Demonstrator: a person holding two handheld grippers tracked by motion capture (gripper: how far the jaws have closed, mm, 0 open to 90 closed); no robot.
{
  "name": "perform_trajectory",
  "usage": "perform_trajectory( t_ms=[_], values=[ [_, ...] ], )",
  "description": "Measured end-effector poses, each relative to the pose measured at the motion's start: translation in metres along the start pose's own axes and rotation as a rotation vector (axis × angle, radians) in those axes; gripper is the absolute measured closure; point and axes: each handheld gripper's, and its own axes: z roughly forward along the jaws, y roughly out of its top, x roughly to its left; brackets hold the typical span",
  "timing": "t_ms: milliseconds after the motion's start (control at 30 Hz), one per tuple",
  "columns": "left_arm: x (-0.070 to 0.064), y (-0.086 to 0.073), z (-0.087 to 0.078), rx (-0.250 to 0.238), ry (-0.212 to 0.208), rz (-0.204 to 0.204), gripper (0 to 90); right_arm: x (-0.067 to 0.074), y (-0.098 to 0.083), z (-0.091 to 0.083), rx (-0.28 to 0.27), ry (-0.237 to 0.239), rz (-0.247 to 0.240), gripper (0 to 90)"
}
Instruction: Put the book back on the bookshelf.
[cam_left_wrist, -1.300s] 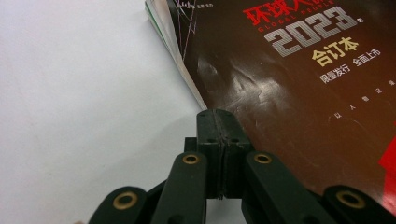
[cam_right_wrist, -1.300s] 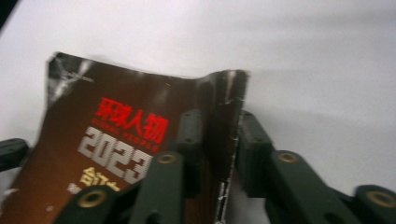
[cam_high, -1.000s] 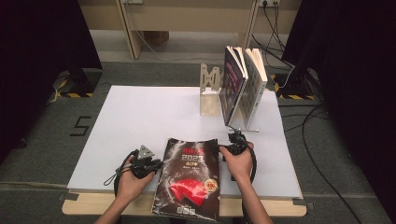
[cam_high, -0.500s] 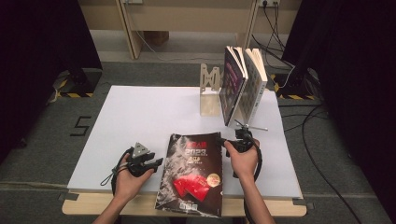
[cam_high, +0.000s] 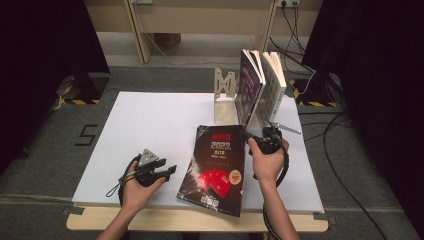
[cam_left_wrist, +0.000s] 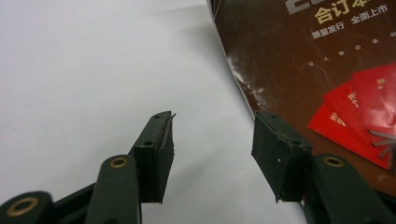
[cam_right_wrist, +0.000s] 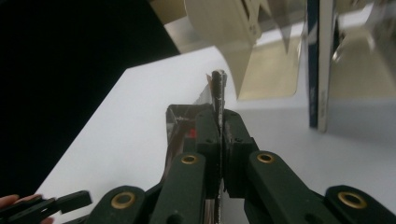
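- I see a white table (cam_high: 150, 115) standing on grey carpet, with a pale bookend (cam_high: 224, 97) and upright books (cam_high: 260, 90) at its far right.
- The dark magazine (cam_high: 217, 167) lies near the front edge, its far right corner raised.
- My right gripper (cam_high: 257, 137) is clamped on that corner, the edge pinched between its jaws.
- My left gripper (cam_left_wrist: 212, 140) sits just left of the magazine; its jaws have just been opening, with nothing between them but bare table.

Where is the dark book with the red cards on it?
In the high view the dark book lies near the table's front edge, between both tongs, right tongs pinching its far corner.
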Motion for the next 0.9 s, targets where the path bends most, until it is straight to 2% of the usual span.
perform_trajectory(
  t_ms=[100, 200, 300, 633, 733, 900],
  values=[
    [0.0, 0.004, -0.001, -0.011, -0.01, -0.002, 46.4, 0.006, 0.004, -0.002, -0.029, -0.014, -0.016, 87.8],
    [-0.001, 0.012, 0.0, -0.034, -0.02, -0.002, 43.5, 0.015, 0.011, -0.004, -0.079, -0.032, -0.053, 87.8],
    [-0.003, 0.022, 0.0, -0.073, -0.028, -0.002, 41.8, 0.022, 0.016, -0.003, -0.102, -0.044, -0.069, 87.8],
    [-0.004, 0.04, 0.005, -0.089, -0.053, 0.004, 41.3, 0.035, 0.03, 0.001, -0.19, -0.078, -0.129, 87.8],
    [-0.006, 0.049, 0.007, -0.098, -0.063, 0.014, 42.2, 0.038, 0.033, 0.003, -0.204, -0.079, -0.138, 87.8],
    [-0.007, 0.056, 0.007, -0.112, -0.07, 0.023, 42.7, 0.043, 0.034, 0.001, -0.197, -0.089, -0.158, 87.8]
  ],
)
